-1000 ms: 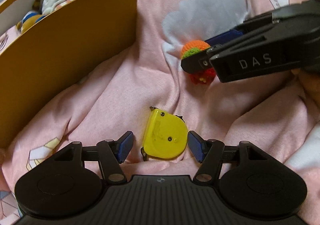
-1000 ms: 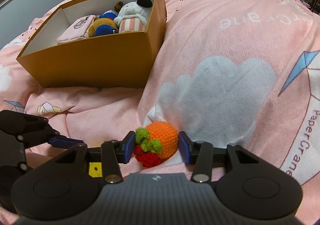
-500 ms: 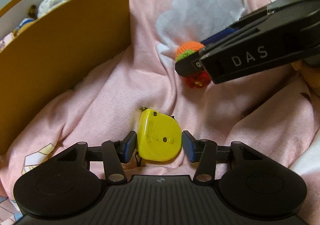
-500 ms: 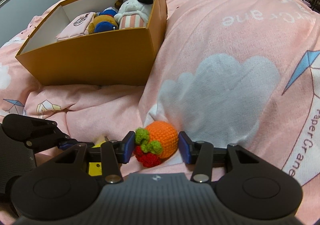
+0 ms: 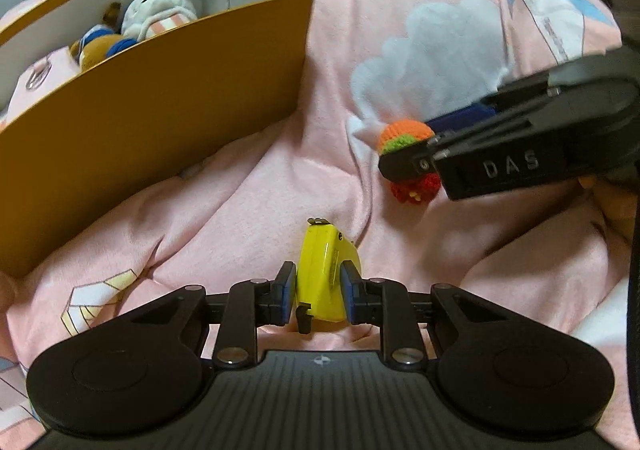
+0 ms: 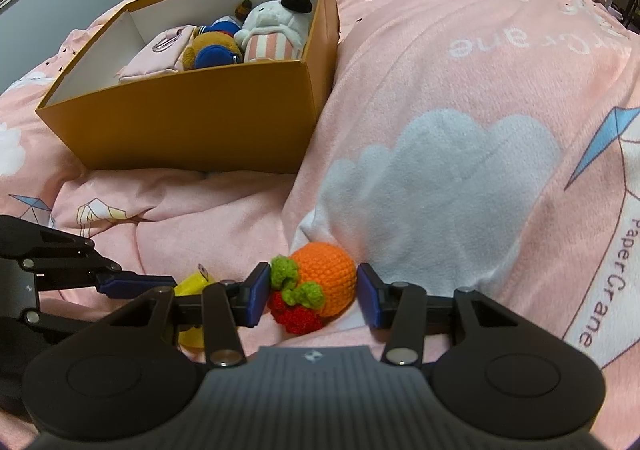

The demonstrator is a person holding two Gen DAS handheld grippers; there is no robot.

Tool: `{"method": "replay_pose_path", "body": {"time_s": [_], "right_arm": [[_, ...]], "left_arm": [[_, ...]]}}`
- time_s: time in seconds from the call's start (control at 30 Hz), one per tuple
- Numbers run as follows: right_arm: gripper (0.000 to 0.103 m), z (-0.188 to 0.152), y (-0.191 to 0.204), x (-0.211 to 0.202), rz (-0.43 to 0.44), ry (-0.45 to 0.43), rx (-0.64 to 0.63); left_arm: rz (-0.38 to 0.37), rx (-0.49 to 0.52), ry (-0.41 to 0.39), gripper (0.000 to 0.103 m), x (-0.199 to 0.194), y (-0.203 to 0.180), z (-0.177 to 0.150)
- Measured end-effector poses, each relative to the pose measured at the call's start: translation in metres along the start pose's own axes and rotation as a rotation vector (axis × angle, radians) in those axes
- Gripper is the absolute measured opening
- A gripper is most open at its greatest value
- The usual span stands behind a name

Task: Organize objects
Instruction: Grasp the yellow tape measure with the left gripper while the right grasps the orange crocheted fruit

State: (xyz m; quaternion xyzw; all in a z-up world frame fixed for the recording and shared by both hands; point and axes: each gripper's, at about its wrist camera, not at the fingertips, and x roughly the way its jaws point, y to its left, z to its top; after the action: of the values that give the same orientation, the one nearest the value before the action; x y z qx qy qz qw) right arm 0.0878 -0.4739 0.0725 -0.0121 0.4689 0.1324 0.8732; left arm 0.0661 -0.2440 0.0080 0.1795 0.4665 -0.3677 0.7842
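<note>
At the upper left of both views an orange cardboard box (image 6: pixel 192 122) of plush toys (image 6: pixel 276 30) is seen on the pink bedspread (image 5: pixel 240 210). The left gripper (image 5: pixel 318 294) has just been closing and is clamped on a yellow tape measure (image 5: pixel 324 274), turned on edge, its long axis pointing away up the frame. Right of it, the crocheted orange toy (image 6: pixel 320 286) is bracketed by the right gripper (image 6: pixel 314 296), partly open; pad contact cannot be told. The clamped pads are shown only in the left view.
</note>
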Motion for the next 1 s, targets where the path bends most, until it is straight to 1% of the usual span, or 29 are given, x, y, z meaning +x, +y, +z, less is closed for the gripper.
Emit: {"method": "replay_pose_path", "body": {"time_s": [0.03, 0.07, 0.1, 0.13, 0.2, 0.33, 0.47, 0.6, 0.7, 0.87, 0.97, 1.0], "right_arm": [[0.049, 0.000, 0.000, 0.000, -0.001, 0.000, 0.000], [0.049, 0.000, 0.000, 0.000, -0.002, 0.001, 0.000], [0.049, 0.000, 0.000, 0.000, -0.003, 0.001, -0.001], [0.049, 0.000, 0.000, 0.000, -0.004, 0.001, -0.002], [0.049, -0.001, 0.001, 0.001, -0.005, 0.002, -0.002], [0.049, 0.000, 0.000, 0.001, -0.004, 0.005, 0.001], [0.049, -0.001, 0.000, 0.001, -0.004, 0.004, 0.002], [0.049, -0.002, 0.000, 0.002, 0.001, 0.002, 0.005], [0.049, -0.002, -0.001, 0.003, 0.007, 0.003, 0.009], [0.049, -0.002, -0.003, 0.004, 0.026, 0.002, 0.017], [0.049, -0.003, -0.005, 0.004, 0.033, 0.000, 0.021], [0.049, -0.003, -0.005, 0.004, 0.035, 0.000, 0.023]], "left_arm": [[0.015, 0.026, 0.008, 0.037, 0.002, -0.003, 0.000], [0.030, 0.056, 0.013, 0.042, 0.005, -0.005, -0.002], [0.041, 0.080, 0.015, 0.050, 0.008, -0.008, -0.001], [0.050, 0.096, 0.016, 0.054, 0.009, -0.010, -0.002], [0.050, 0.105, 0.014, 0.057, 0.011, -0.010, -0.002], [0.027, 0.071, -0.002, 0.062, 0.008, -0.002, -0.004], [-0.020, 0.035, 0.006, 0.064, 0.011, 0.005, -0.006], [-0.023, 0.042, 0.022, 0.067, 0.019, 0.004, -0.006], [0.007, 0.080, 0.031, 0.067, 0.024, -0.002, -0.005], [0.082, 0.171, 0.053, 0.067, 0.034, -0.016, -0.005], [0.097, 0.184, 0.050, 0.063, 0.033, -0.018, -0.004], [0.091, 0.184, 0.049, 0.059, 0.033, -0.018, -0.004]]}}
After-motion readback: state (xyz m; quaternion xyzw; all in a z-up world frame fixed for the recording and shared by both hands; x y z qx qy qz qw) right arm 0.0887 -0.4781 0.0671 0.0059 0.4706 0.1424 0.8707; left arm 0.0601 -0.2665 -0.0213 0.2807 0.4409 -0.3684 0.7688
